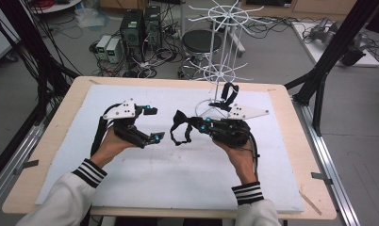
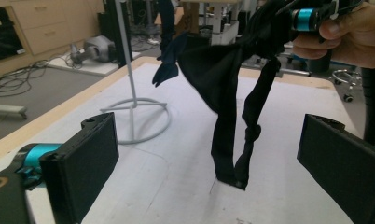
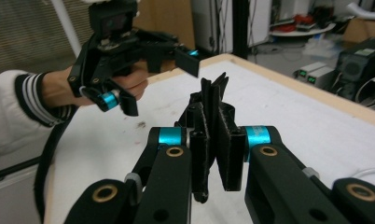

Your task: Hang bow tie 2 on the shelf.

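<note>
The black strap (image 1: 180,128) hangs pinched between the closed jaws of the right gripper (image 1: 197,125), which grips its bunched upper part, seen in the right gripper view as folded black cloth (image 3: 212,112) squeezed between the two pads. From there the strap droops in loops toward the white mat (image 1: 178,179), above the middle of the table, a little toward the far edge; in the left gripper view its lowest fold (image 2: 234,175) comes down close to the mat, though whether it touches is hard to tell. The left gripper (image 1: 152,123) faces the strap from the left side with its jaws spread wide and nothing between the pads; in its own view the hanging loop sits ahead of the gap, apart from both pads (image 2: 85,168). Each gripper is held in a hand coming out of a white sleeve with dark striped cuffs (image 1: 90,172). Beyond the right gripper, near the far edge of the mat, stands a white wire rack (image 1: 220,70) on a round base (image 2: 139,121), with another dark strap (image 1: 228,96) hanging from it. The mat lies on a pale wooden table (image 1: 291,155).
</note>
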